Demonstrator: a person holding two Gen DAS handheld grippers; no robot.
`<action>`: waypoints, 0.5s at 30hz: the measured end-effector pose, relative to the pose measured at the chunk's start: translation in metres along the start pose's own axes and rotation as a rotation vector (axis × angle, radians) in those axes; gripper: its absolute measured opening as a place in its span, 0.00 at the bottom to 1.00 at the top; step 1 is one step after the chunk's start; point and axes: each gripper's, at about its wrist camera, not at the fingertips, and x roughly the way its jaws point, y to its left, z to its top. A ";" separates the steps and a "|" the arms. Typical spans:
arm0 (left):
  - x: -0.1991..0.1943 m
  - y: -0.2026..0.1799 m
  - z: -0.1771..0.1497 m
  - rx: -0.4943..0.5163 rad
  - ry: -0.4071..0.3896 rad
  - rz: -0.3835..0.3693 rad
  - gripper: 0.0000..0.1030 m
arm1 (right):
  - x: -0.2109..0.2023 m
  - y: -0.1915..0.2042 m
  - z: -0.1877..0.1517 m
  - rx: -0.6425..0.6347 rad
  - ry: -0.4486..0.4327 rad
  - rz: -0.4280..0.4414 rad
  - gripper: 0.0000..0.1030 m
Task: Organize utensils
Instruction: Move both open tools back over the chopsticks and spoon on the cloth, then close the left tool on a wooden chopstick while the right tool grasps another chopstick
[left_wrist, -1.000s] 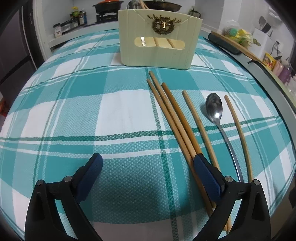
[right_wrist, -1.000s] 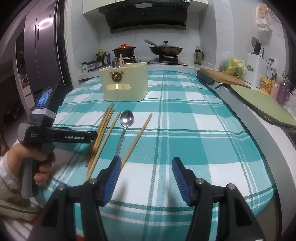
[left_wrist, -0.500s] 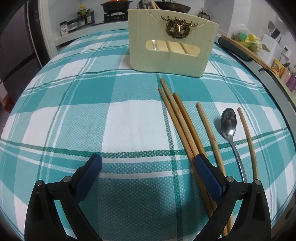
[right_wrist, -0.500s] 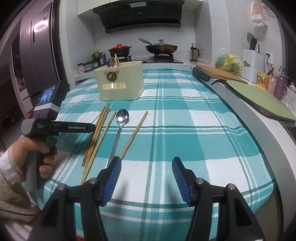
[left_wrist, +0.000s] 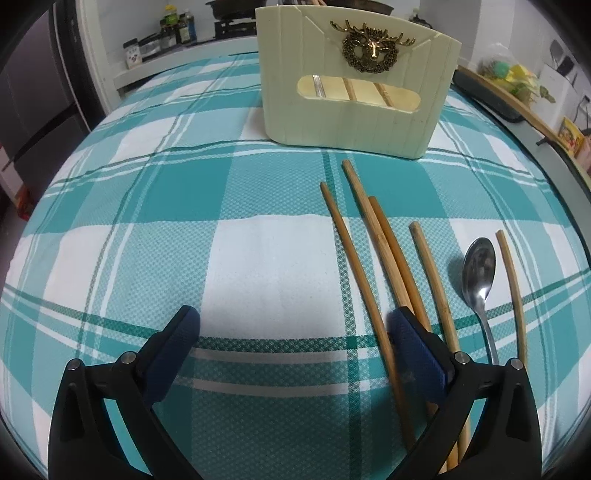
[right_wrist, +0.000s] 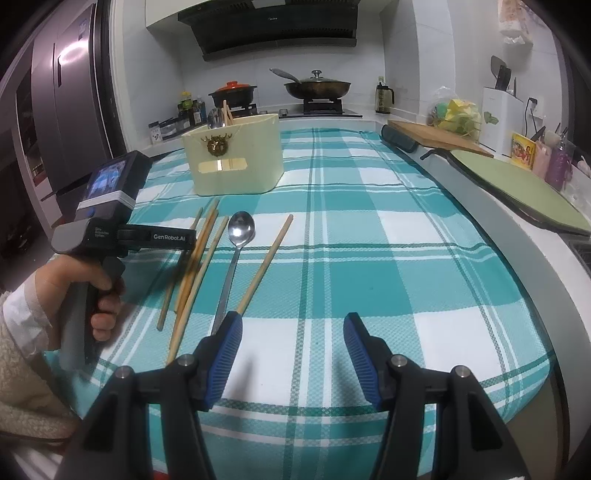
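Note:
A cream utensil holder (left_wrist: 360, 81) with a gold deer emblem stands on the teal checked tablecloth (left_wrist: 166, 206); it shows in the right wrist view (right_wrist: 236, 158) with a spoon and chopsticks inside. Several wooden chopsticks (left_wrist: 373, 251) and a metal spoon (left_wrist: 478, 273) lie in front of it, also seen in the right wrist view: chopsticks (right_wrist: 201, 254), spoon (right_wrist: 240, 230). My left gripper (left_wrist: 291, 328) is open, its right finger over the chopsticks. My right gripper (right_wrist: 291, 332) is open and empty, right of the spoon handle.
A fridge (right_wrist: 55, 122) stands at the left. A stove with a red pot (right_wrist: 232, 92) and a wok (right_wrist: 317, 86) is behind the table. A wooden board (right_wrist: 436, 136) and a green mat (right_wrist: 517, 181) lie on the counter at right.
My left gripper has moved forward toward the holder, which looks larger now. My right gripper has shifted slightly; both stay open.

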 end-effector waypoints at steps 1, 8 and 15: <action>-0.001 0.001 -0.001 0.008 -0.002 -0.002 0.99 | -0.001 0.000 0.000 -0.005 -0.002 -0.003 0.57; -0.021 0.012 -0.019 0.076 -0.031 -0.043 0.66 | 0.018 -0.004 0.012 -0.005 0.041 0.004 0.57; -0.035 0.025 -0.035 0.103 -0.051 -0.031 0.29 | 0.082 0.019 0.042 -0.029 0.150 0.087 0.40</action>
